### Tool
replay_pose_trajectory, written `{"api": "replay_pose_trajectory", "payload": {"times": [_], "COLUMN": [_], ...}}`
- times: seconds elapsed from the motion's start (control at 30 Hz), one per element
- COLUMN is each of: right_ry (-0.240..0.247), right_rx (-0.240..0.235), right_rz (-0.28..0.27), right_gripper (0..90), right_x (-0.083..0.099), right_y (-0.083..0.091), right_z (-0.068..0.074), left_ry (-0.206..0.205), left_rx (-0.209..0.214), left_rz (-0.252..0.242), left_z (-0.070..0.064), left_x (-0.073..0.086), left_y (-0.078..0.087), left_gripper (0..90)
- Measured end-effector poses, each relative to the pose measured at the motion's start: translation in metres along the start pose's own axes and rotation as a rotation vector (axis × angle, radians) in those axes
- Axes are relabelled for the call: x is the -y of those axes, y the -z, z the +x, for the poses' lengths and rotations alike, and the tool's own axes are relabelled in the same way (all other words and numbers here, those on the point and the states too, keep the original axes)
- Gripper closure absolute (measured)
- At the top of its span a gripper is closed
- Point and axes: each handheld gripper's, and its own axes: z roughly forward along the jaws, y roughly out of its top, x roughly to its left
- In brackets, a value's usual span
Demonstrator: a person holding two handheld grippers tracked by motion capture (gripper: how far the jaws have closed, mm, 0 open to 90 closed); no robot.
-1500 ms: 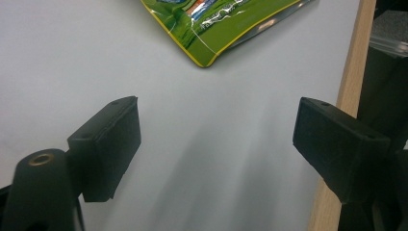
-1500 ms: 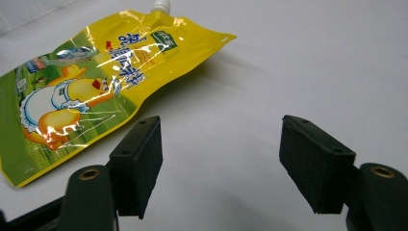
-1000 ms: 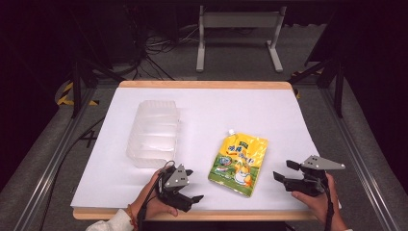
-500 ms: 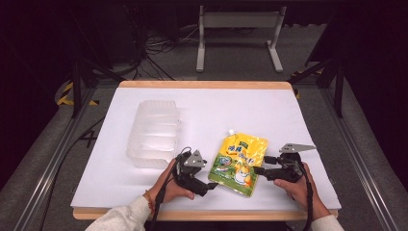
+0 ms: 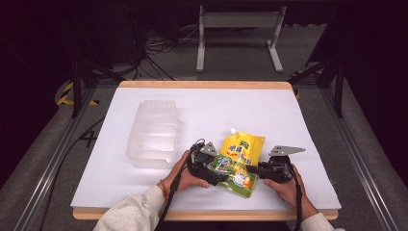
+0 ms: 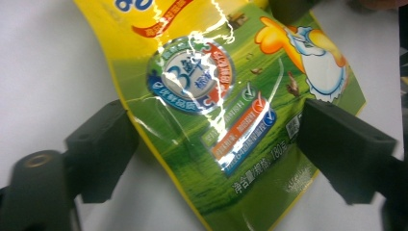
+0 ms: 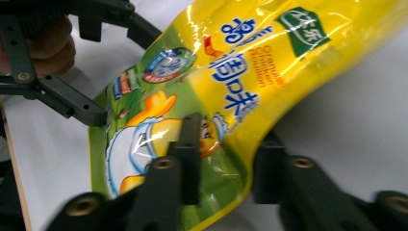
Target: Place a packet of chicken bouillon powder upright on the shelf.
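A yellow and green pouch [image 5: 238,161] was seen lying on the white desk [image 5: 288,115], near its front edge, at about 6 o'clock from the desk's middle. Its small white spout pointed to 12 o'clock. A clear plastic tray [image 5: 153,134] stood apart from it, at about 9 o'clock.

The left claw [image 5: 217,177] was placed over the pouch's near left corner. In the left gripper view its jaws were wide apart, one on each side of the pouch [image 6: 231,120], and no pressing on the film could be told. The right claw [image 5: 253,169] was brought to the pouch's right edge. In the right gripper view one jaw lay on top of the pouch [image 7: 231,96] and the other under its lifted edge, so the edge seemed to be pinched, though how firmly could not be told.

Several risks were judged from this. The film was glossy and soft, so a thin pinch at one edge could slip if the pouch were lifted by it. If the left claw were closed across the full width, the pouch could be buckled or squeezed instead of gripped. If the two claws were pulled in different directions, the seam could be strained or the pouch dragged over the desk's front edge.
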Motion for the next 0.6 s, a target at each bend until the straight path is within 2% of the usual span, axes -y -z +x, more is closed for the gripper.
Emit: {"api": "replay_pose_trajectory", "payload": {"times": [0.03, 0.13, 0.2, 0.3, 0.43, 0.47, 0.57, 0.6], "right_ry": [0.001, 0.038, 0.070, 0.109, 0.156, 0.182, 0.201, 0.225], "right_rx": [-0.007, -0.034, -0.035, -0.035, -0.036, -0.028, -0.034, -0.045], "right_rz": [-0.023, -0.075, -0.098, -0.134, -0.174, -0.184, -0.199, -0.205], "right_gripper": [84.4, 88.0, 89.1, 89.9, 90.0, 90.0, 90.0, 90.0], "right_x": [0.000, -0.003, -0.005, -0.008, -0.012, -0.013, -0.015, -0.020], "right_y": [0.003, 0.013, 0.019, 0.027, 0.031, 0.033, 0.035, 0.035], "right_z": [0.000, 0.006, 0.013, 0.024, 0.035, 0.039, 0.043, 0.048], "left_ry": [-0.011, -0.028, -0.040, -0.076, -0.136, -0.145, -0.166, -0.206], "left_rx": [-0.007, -0.009, -0.027, -0.065, -0.121, -0.128, -0.151, -0.194], "left_rz": [-0.015, -0.051, -0.071, -0.087, -0.092, -0.091, -0.089, -0.061], "left_z": [0.000, 0.000, 0.000, -0.003, -0.008, -0.009, -0.012, -0.016], "left_x": [-0.001, -0.002, -0.002, -0.002, -0.003, -0.003, -0.003, -0.004], "left_y": [0.005, 0.017, 0.024, 0.033, 0.044, 0.045, 0.049, 0.050], "left_gripper": [23.8, 36.9, 50.7, 64.7, 72.4, 74.3, 75.9, 77.3]}}
